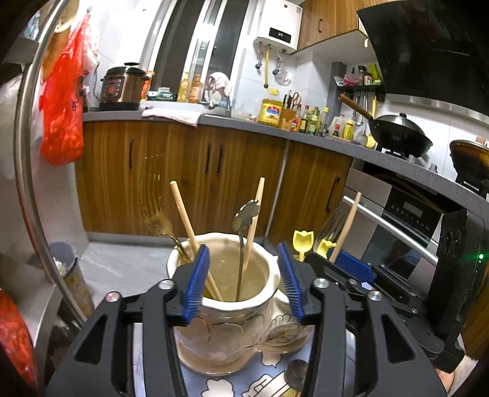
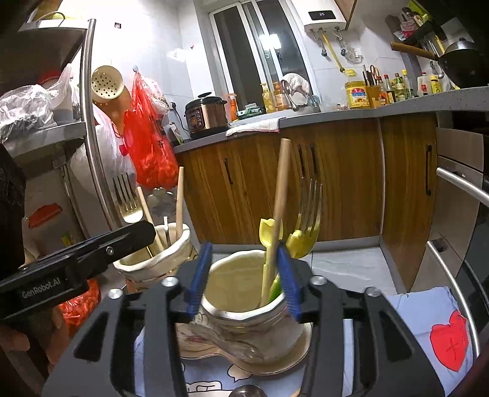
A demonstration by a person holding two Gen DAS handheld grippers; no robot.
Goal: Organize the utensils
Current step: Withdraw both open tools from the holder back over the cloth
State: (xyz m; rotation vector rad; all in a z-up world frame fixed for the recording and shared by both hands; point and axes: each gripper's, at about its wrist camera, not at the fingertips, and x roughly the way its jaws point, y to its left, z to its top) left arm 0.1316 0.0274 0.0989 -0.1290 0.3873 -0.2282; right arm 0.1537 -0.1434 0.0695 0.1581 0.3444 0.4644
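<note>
My left hand-held gripper (image 1: 244, 276) straddles the left cup (image 1: 226, 308) — 2 chopsticks, fork, spoon inside — jaws apart. My right hand-held gripper (image 2: 243, 279), jaws apart, straddles the right cup (image 2: 244, 308) holding a chopstick, fork and yellow utensils.

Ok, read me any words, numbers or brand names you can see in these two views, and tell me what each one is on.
"GenRobot.AI": on the side of the left gripper, seen from the right wrist.
"35": on the white water heater display, high on the wall.
Yellow oil jug label: too small to read.
Pressure cooker panel and sauce bottles: too blurred to read.
</note>
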